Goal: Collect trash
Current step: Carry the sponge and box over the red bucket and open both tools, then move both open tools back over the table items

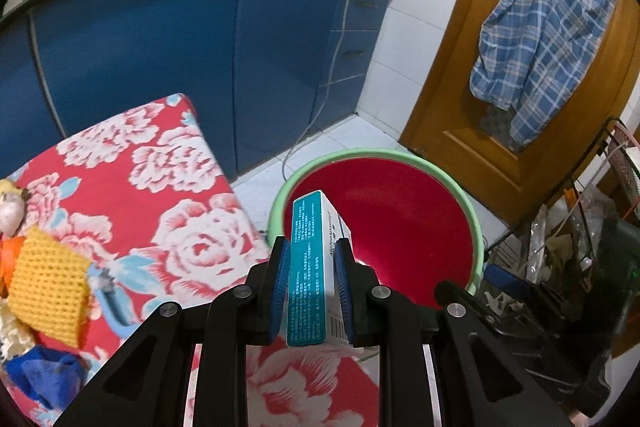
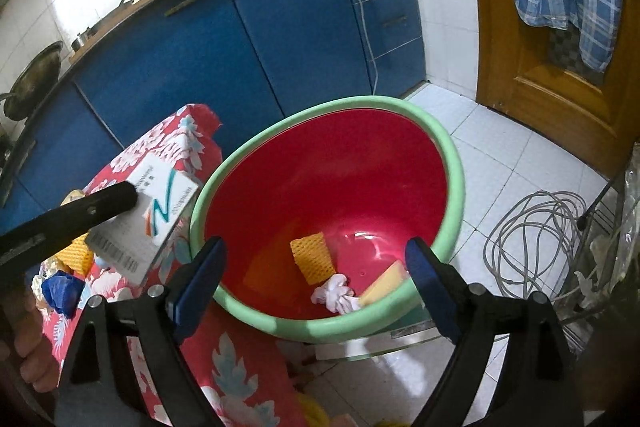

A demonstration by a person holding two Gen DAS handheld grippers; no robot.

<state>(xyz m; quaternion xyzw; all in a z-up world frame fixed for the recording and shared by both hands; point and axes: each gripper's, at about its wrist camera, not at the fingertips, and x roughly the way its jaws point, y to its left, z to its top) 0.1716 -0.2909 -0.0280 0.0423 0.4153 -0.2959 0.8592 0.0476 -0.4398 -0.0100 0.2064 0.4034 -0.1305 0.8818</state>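
Teal-and-white carton [image 1: 318, 267] stands clamped in my left claw [image 1: 313, 271], long axis pointing ahead, poised at the near-left rim of the red basin [image 1: 400, 227], not yet over its middle. My right claw [image 2: 316, 279] gapes wide and empty above the basin.

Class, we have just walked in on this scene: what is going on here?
A person is clearing trash off a table with a flowered cloth into a red basin with a green rim. The left gripper is shut on a small teal and white box, held near the basin's rim. The right gripper is open and empty above the basin, where a yellow foam net and a crumpled tissue already lie. More scraps wait on the cloth.
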